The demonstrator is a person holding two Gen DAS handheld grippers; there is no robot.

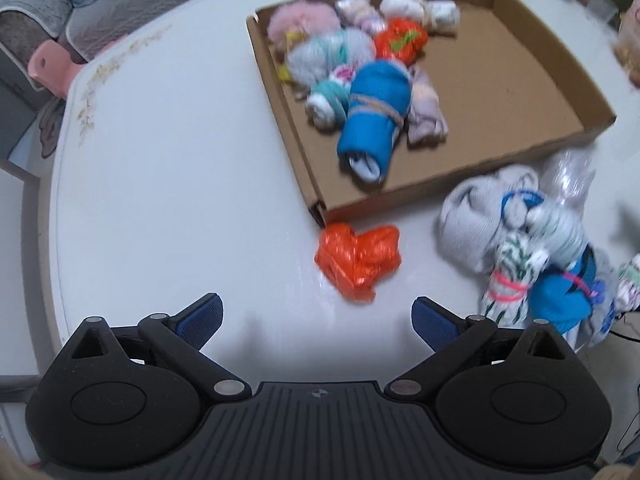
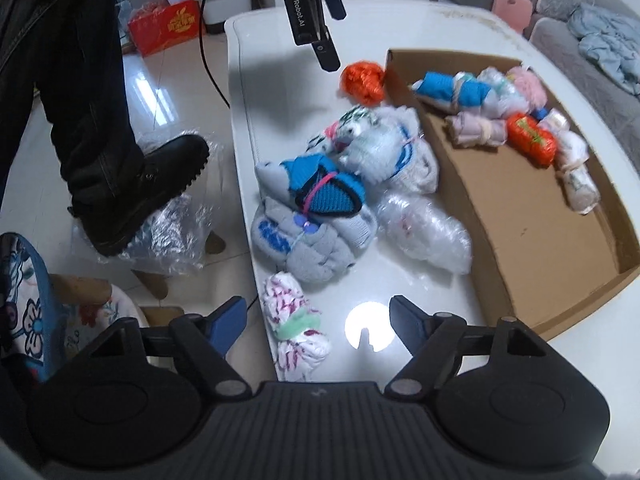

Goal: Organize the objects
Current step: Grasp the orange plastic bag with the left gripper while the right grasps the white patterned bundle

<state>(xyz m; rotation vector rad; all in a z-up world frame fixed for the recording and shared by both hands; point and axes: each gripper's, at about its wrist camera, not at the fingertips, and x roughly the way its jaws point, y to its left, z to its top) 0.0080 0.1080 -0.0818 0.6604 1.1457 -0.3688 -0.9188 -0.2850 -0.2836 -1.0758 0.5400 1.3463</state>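
Fingers spread and empty, the left gripper (image 1: 318, 316) hovers above an orange bundle (image 1: 358, 260) beside the cardboard tray (image 1: 304, 168), apparently next for boxing; the right gripper (image 2: 318, 320), likewise spread, waits.

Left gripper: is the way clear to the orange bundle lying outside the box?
Probably yes. The left gripper is open, the orange bundle lies just ahead on bare table, apart from the box.

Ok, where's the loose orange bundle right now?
The orange bundle lies on the white table just outside the cardboard box, at its near corner. In the left wrist view it sits ahead of the open left gripper, apart from the jaws.
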